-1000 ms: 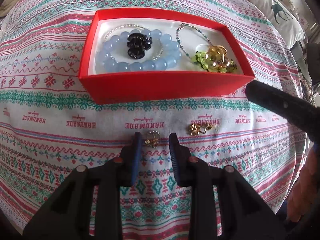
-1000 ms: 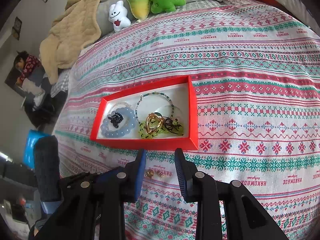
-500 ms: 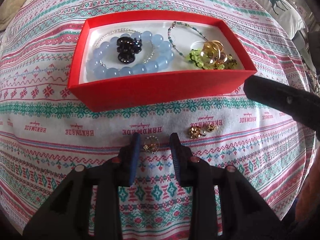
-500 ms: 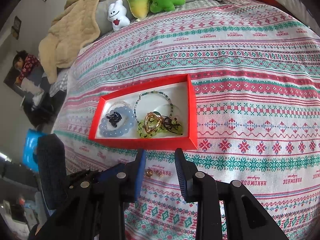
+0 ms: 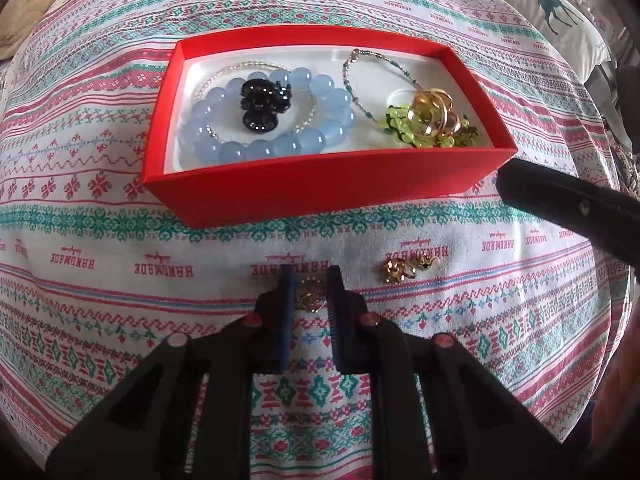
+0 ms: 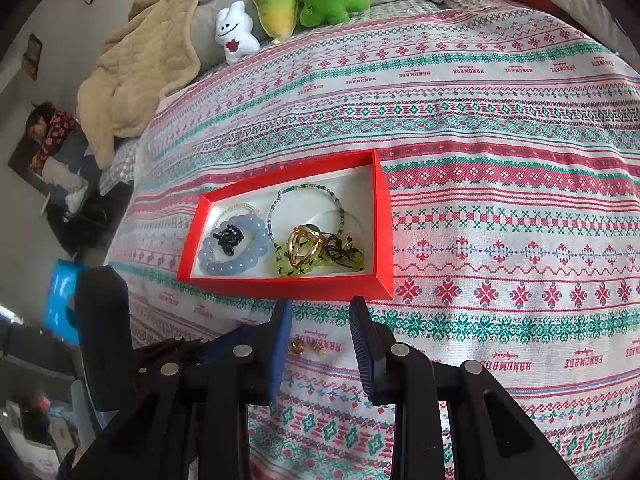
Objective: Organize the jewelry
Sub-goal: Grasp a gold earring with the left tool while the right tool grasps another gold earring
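1. The left gripper [image 5: 310, 280] sits low over the patterned red, green and white bedspread [image 5: 120, 240]. Its jaws stand a narrow way apart, either side of a small gold filigree earring [image 5: 309, 300] that lies on the cloth; whether the pads touch it I cannot tell.
2. Just to the right of that, a second small gold earring cluster [image 5: 404, 270] lies on the bedspread, outside the jaws.
3. Beyond both, a shallow red cardboard box with a white lining [image 5: 320, 192] holds a pale blue round-bead bracelet [image 5: 304, 142], a black hair claw [image 5: 264, 106] resting inside its ring, a thin green seed-bead bracelet [image 5: 360, 92], and gold rings [image 5: 432, 118] on a yellow-green beaded piece [image 5: 400, 128].
4. The right gripper [image 6: 320, 344] hovers near the box's front wall, jaws wide apart and holding nothing, with the gold earrings showing between them on the cloth.
5. Plush toys [image 6: 288, 8] and a beige quilted blanket [image 6: 140, 68] lie at the bed's far end.
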The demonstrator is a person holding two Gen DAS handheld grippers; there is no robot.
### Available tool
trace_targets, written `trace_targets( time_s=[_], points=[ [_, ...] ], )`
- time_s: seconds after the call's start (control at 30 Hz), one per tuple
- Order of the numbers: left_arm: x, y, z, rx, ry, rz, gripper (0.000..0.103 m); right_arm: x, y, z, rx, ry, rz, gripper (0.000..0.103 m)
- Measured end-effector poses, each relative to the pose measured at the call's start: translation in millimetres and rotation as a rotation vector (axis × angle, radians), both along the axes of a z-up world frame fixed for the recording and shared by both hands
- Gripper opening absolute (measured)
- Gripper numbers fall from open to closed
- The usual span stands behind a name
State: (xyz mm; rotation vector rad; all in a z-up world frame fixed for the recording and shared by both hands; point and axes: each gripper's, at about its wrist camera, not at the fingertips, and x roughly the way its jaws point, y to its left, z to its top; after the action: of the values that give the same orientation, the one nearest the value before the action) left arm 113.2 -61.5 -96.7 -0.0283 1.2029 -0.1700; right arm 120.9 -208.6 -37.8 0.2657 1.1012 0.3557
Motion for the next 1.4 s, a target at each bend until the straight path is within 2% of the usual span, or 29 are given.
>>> trace_targets(
  time_s=[0.17,0.63,0.73,0.87,1.03,1.23,1.4],
  points=[
    [-2,0,1,0.004,-0.003,0.002,0.017,0,0,0,0.000,0.000,0.000,0.030],
    [-8,12,18,-0.049,-0.019,0.022,0.016,-1,-2,0,0.002,0.002,0.003,0.030],
    [-10,17,26,-0.068,-0.028,0.033,0.016,-2,2,-2,-0.008,0.016,0.031,0.031],
    [-11,28,34,-0.087,-0.033,0.060,0.016,-4,18,-11,0.009,0.066,0.131,0.031],
    [-11,38,39,-0.104,-0.035,0.086,0.016,-11,42,-16,-0.085,0.031,0.198,0.031],
    [-10,46,38,-0.106,-0.035,0.094,0.016,-9,56,-26,-0.151,0.024,0.231,0.027],
    [-10,51,38,-0.110,-0.036,0.100,0.016,-6,67,-32,-0.187,0.013,0.259,0.015]
  ],
)
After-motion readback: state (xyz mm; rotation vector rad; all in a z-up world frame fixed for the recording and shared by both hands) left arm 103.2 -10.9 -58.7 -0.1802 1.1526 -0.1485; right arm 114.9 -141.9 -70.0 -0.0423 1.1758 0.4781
